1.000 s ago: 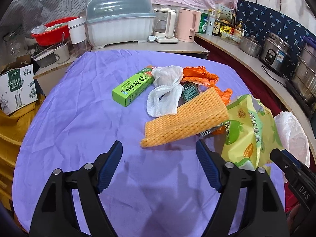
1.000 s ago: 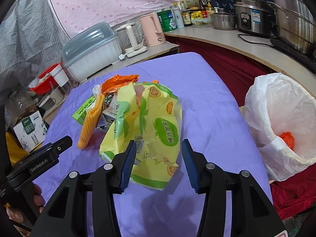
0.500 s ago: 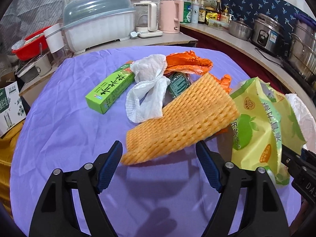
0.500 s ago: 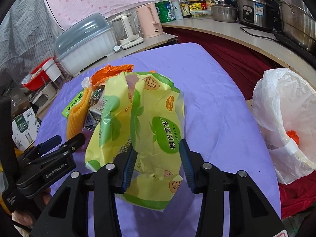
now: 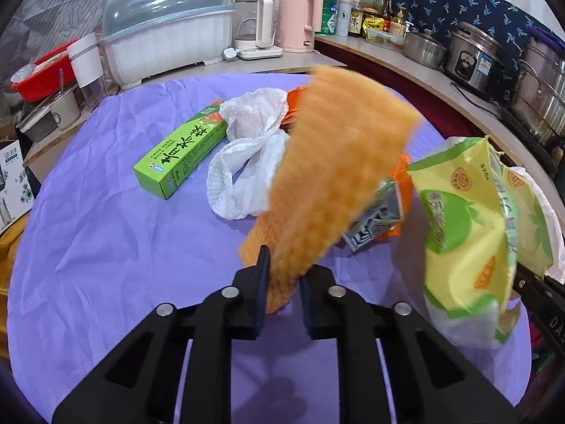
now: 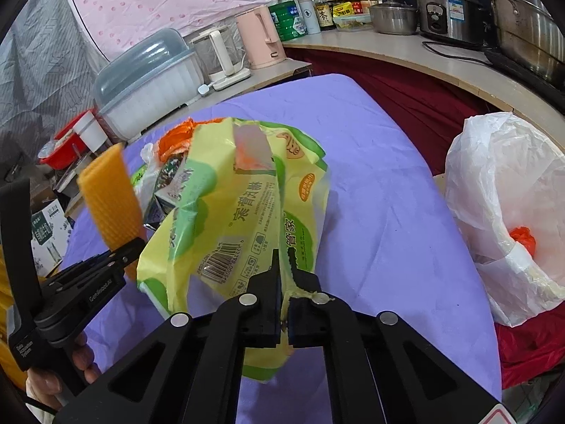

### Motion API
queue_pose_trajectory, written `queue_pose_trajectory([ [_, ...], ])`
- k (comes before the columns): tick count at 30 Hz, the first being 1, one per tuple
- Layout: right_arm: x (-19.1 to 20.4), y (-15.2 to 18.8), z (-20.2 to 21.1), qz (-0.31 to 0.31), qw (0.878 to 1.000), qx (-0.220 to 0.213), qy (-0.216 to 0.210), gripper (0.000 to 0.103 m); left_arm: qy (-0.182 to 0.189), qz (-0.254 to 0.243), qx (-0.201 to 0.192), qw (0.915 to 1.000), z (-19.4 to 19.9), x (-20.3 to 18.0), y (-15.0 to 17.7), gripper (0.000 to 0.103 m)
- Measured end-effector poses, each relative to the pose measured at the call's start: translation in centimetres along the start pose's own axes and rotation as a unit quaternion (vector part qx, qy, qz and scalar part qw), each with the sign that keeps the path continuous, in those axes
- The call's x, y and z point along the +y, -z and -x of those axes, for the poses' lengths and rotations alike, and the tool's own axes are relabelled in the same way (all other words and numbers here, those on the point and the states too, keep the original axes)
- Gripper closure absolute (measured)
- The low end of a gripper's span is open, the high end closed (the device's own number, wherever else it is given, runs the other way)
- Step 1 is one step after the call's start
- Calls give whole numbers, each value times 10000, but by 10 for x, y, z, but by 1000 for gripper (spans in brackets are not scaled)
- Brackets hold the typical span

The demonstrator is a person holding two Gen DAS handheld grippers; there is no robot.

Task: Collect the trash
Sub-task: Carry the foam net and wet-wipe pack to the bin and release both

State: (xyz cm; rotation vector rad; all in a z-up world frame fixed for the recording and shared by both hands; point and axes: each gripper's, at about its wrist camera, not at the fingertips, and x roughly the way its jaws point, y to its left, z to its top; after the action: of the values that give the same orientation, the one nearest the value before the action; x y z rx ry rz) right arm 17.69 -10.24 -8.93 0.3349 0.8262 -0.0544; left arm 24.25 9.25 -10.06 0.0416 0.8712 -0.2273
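Ribbed orange foam-net sleeve (image 5: 339,176) clamped by left gripper (image 5: 282,275), crinkled yellow-green plastic packet (image 6: 240,226) with barcode pinched by right gripper (image 6: 286,275), white bin bag (image 6: 508,212) at three o'clock, "GenRobot.AI" printed on left gripper.

Both my feeds are bright and evenly lit, colours vivid, shadows soft. A faint shadow falls on the purple cloth (image 5: 106,247) below the left hand-held gripper (image 5: 284,275). The orange foam sheet (image 5: 339,162) smears with motion blur; the yellow bag (image 6: 247,212) reads sharp. Fisheye bending curves the worktop (image 6: 406,56) edge, and black vignette fills the corners.
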Motion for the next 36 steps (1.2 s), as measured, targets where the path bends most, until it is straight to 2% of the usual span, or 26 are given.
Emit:
queue_pose_trajectory([
  [8, -8, -8, 39, 34, 9992, -388, -50, 101, 210, -19, -246, 9995, 44, -21, 5, 92],
  [17, -43, -16, 89, -172, 9960, -878, 59, 101, 580, -354, -528, 9963, 90, -75, -2, 91],
  [26, -119, -22, 127, -546, 9896, -1213, 547, 101, 1057, -916, -637, 9881, 104, -167, -8, 91],
  [36, -214, -27, 137, -1040, 9793, -1319, 1127, 101, 1768, -1450, -353, 9729, 84, -273, -11, 91],
])
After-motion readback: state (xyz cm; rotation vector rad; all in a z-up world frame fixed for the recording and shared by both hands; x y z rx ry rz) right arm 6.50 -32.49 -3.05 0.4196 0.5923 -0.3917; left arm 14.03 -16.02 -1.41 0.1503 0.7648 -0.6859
